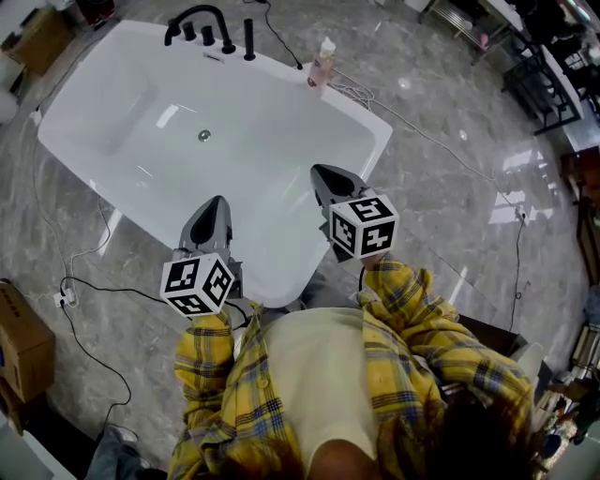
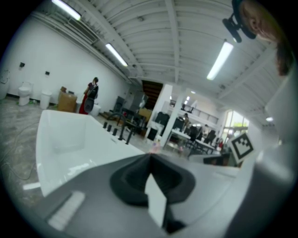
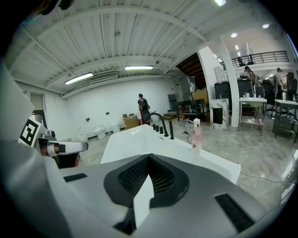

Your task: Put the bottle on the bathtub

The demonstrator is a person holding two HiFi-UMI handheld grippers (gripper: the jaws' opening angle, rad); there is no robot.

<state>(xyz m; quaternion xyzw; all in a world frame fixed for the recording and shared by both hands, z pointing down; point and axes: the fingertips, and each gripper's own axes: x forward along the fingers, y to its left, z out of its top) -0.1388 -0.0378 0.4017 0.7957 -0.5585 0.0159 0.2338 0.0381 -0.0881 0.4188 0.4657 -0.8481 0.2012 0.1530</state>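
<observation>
A pink bottle with a white cap [image 1: 321,64] stands upright on the far rim of the white bathtub [image 1: 122,103], near its right corner. Both grippers hover over the tub's near end, far from the bottle. My left gripper [image 1: 217,202] is shut and holds nothing, and so is my right gripper [image 1: 324,172]. In the right gripper view the bottle [image 3: 196,135] stands on the tub rim [image 3: 212,160] beyond the closed jaws [image 3: 149,157]. Past the shut tips [image 2: 150,155] in the left gripper view, the bottle [image 2: 155,147] is small and blurred.
Black faucet fittings [image 1: 204,26] stand on the tub's far rim, left of the bottle. Cables [image 1: 84,281] trail over the marble floor. A cardboard box [image 1: 21,339] sits at the left, dark racks [image 1: 548,75] at the upper right. A person [image 3: 142,108] stands far off.
</observation>
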